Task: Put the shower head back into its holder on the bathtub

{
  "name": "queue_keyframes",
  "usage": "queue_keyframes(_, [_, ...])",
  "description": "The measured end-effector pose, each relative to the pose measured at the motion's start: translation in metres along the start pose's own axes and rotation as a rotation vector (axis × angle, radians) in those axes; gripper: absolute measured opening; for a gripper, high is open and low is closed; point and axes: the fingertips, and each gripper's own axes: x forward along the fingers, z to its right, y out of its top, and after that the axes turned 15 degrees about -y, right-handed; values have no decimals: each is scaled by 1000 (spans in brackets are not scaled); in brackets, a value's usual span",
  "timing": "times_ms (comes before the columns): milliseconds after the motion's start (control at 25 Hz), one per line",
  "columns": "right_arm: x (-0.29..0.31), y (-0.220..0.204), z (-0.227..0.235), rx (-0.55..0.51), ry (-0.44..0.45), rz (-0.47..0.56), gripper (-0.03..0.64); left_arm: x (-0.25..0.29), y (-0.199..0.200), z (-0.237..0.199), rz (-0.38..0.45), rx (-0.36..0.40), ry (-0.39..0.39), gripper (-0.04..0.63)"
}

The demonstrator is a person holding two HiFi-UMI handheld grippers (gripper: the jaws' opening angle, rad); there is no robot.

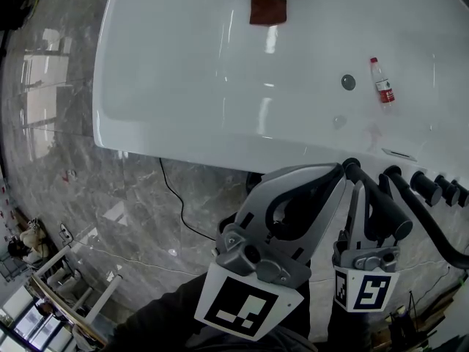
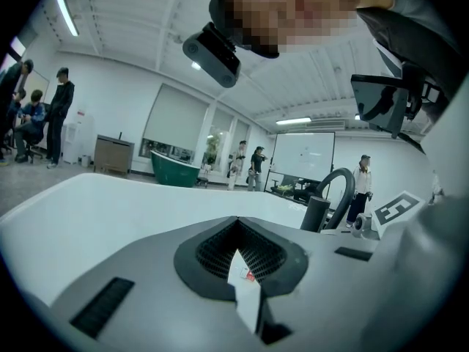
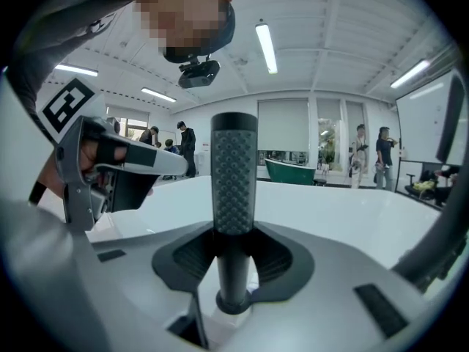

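The black shower head stands upright, a dotted handle on a smooth stem. My right gripper is shut on that stem, just above a round black collar at its foot; whether the stem is seated there I cannot tell. In the head view the shower head rises at the near rim of the white bathtub, with my right gripper on it. A black hose curves off to the right. My left gripper hangs beside it, shut with nothing held; its pads meet.
Black tap knobs line the rim to the right. In the tub lie a brown cloth, a plastic bottle and the drain. A black cable runs over the grey marble floor. People stand far off in the room.
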Motion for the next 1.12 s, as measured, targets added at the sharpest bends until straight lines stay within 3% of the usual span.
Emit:
queue_keyframes(320, [3,1,-3,-21,9,-6,138,-3,-5,2,-10,-1,5,3])
queue_keyframes(800, [1,1,-2,88,37,9,138,0,-5,9,-41,19,-11,3])
queue_keyframes(1120, [0,0,-5,123,52,3,219,1,-6,13,-73,39,-16,3])
